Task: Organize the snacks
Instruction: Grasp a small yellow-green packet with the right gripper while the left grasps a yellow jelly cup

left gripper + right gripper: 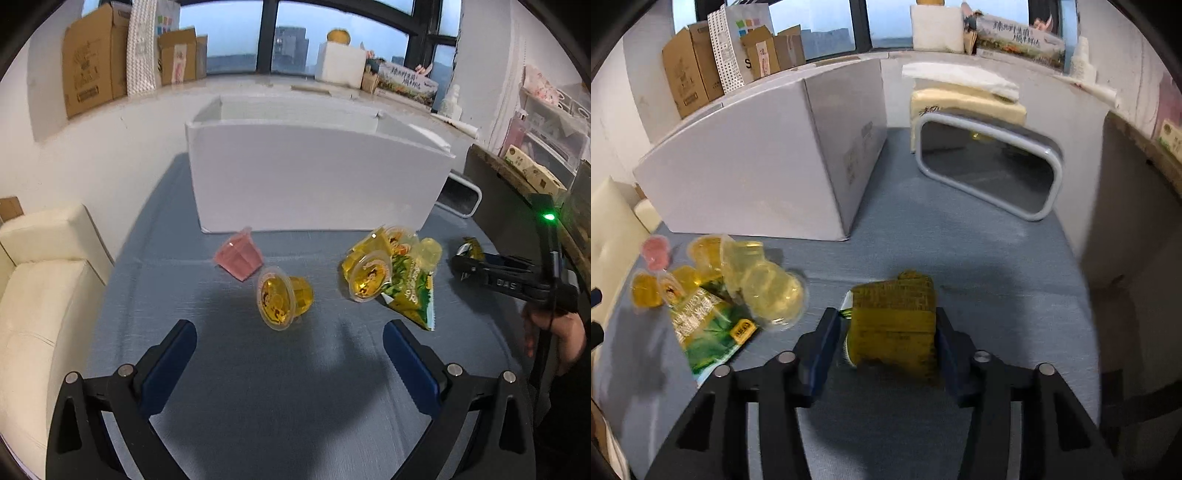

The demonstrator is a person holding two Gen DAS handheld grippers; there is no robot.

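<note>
Our right gripper (886,339) clamps the yellow packet (894,325) for boxing (white box (757,166) nearby); left gripper (290,354) gapes, empty, above a jelly cup (282,297).

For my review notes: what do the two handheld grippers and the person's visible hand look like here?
Both grippers are black, with angular forked arms, silver round pivot bolts and dark blue pads lining the fingers: the left gripper and the right gripper match. Seen from the left wrist view, the right gripper's body carries pale lettering, a green light glows above it, and a thin black cable runs down past the hand. No sleeve is visible.
</note>
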